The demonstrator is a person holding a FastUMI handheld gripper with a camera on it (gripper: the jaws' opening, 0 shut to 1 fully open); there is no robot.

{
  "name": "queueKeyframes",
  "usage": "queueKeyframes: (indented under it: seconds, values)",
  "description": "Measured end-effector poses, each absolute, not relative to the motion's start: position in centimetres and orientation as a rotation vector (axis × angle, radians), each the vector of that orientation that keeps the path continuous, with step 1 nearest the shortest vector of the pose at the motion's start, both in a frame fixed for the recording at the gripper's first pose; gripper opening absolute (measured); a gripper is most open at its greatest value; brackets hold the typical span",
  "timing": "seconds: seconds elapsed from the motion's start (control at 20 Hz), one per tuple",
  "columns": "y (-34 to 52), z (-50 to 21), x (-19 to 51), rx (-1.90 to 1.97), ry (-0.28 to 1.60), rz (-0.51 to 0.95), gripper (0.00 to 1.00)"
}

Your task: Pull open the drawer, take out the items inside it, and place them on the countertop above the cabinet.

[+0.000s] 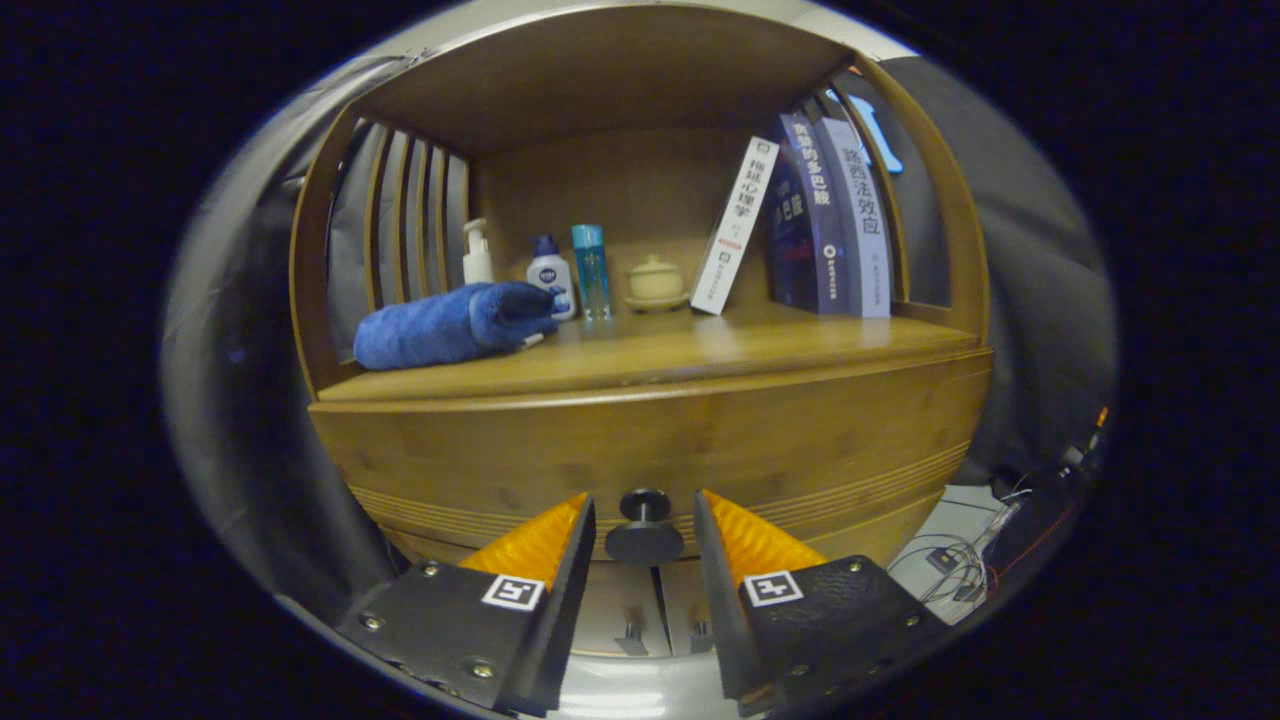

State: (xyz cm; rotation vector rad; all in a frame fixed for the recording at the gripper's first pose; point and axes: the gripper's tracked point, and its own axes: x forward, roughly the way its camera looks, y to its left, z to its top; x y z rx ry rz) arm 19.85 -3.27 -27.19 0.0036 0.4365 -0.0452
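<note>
Gripper view — claw (645, 520) spread open, empty, drawer knob (644, 528) between its fingertips, untouched.

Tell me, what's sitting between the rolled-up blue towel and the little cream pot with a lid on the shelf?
In the gripper view, a white squat bottle and a tall blue bottle stand between the rolled-up blue towel and the cream lidded pot.

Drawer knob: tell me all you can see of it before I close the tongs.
The drawer knob is dark and round, with a small front cap, a narrower neck and a wider disc base against the wooden drawer front. It looks like metal or plastic. It sticks straight out, low on the closed drawer. It sits between the fingers of the open tongs, a gap on each side; neither touches it.
</note>
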Motion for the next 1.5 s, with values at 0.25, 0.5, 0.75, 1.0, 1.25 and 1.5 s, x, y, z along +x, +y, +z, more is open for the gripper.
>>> queueKeyframes:
  seconds: [0.25,0.5,0.75,1.0,1.25,1.5]
  values:
    - [-3.2,-28.0,20.7,-0.107,0.460,-0.050,0.42]
    - [-3.3,-28.1,20.2,-0.097,0.477,-0.091,0.36]
    - [-3.1,-27.7,17.9,-0.065,0.482,-0.104,0.36]
    - [-3.0,-26.9,13.9,-0.016,0.467,-0.133,0.36]
    - [-2.8,-26.2,10.2,-0.021,0.468,-0.152,0.36]
    - [-2.7,-25.6,7.1,-0.029,0.465,-0.164,0.36]
